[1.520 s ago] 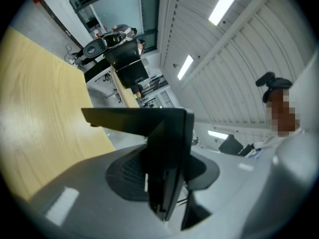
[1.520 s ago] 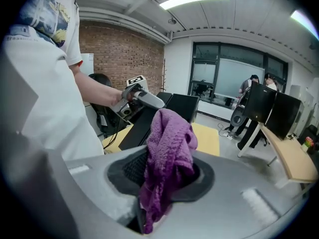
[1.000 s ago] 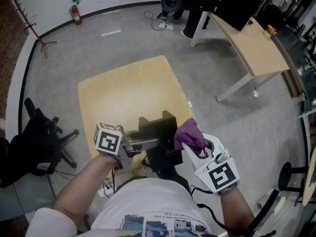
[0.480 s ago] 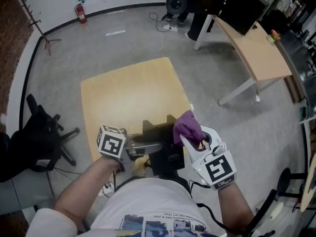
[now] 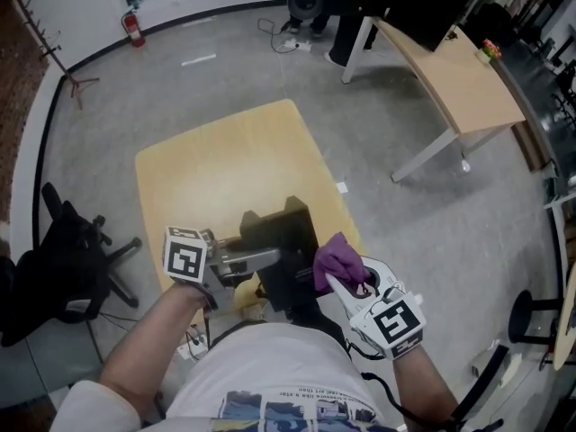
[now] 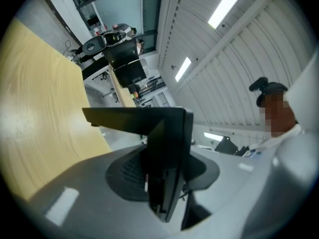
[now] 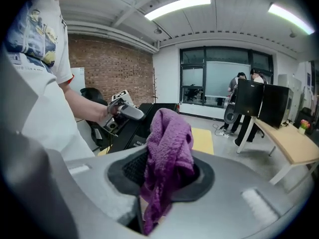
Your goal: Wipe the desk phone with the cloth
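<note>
The black desk phone stands at the near edge of the yellow table. My left gripper reaches in level from the left and is shut on the phone's edge; the left gripper view shows the thin black panel clamped between the jaws of the left gripper. My right gripper is shut on a bunched purple cloth, which sits against the phone's near right side. In the right gripper view the cloth stands up from the right gripper, with the phone beyond it.
A black office chair stands left of the table. A longer wooden desk and dark monitors are at the back right. Cables lie on the grey floor. Two people stand far off.
My right gripper has come down and nearer with the cloth, from the phone's upper right side to its near right corner. The left gripper keeps its hold on the phone.
</note>
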Tool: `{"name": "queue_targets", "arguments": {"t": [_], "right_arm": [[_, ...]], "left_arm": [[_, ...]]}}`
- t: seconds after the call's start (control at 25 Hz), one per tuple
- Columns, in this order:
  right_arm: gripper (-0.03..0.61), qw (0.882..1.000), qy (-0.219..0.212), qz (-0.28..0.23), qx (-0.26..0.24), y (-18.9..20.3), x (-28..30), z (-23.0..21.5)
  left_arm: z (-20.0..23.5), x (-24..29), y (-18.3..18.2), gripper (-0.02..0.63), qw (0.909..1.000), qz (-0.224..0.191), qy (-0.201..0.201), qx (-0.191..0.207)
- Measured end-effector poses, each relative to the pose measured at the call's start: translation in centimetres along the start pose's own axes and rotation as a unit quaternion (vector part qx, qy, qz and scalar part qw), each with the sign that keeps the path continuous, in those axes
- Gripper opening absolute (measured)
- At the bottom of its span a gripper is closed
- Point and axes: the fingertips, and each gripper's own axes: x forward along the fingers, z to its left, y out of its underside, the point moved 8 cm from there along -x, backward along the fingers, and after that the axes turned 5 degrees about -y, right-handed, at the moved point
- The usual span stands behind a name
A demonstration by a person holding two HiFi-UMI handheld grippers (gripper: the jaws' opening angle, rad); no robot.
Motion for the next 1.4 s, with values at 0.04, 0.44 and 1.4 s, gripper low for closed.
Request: {"name": "queue_targets", "arguments": {"t": [0.04, 0.44, 1.4], "right_arm": [[0.109, 1.0, -0.002, 0.003, 0.006, 0.4, -0.2, 0.1], [0.109, 0.998, -0.015, 0.034, 0.056, 4.0, -1.9, 0.3], [0.109, 0.977, -0.178, -0.104, -0.056, -13.2, 0.7, -9.3]], "left_arm": [[0.0, -0.1, -0.1, 0.179, 1.0, -0.002, 0.001, -0.001], [0.3, 0.0, -1.1, 0.179, 0.9998, -0.02, -0.002, -0.002], [-2.6, 3.3, -0.1, 0.181, 0.9994, -0.002, -0.013, 0.031]]}}
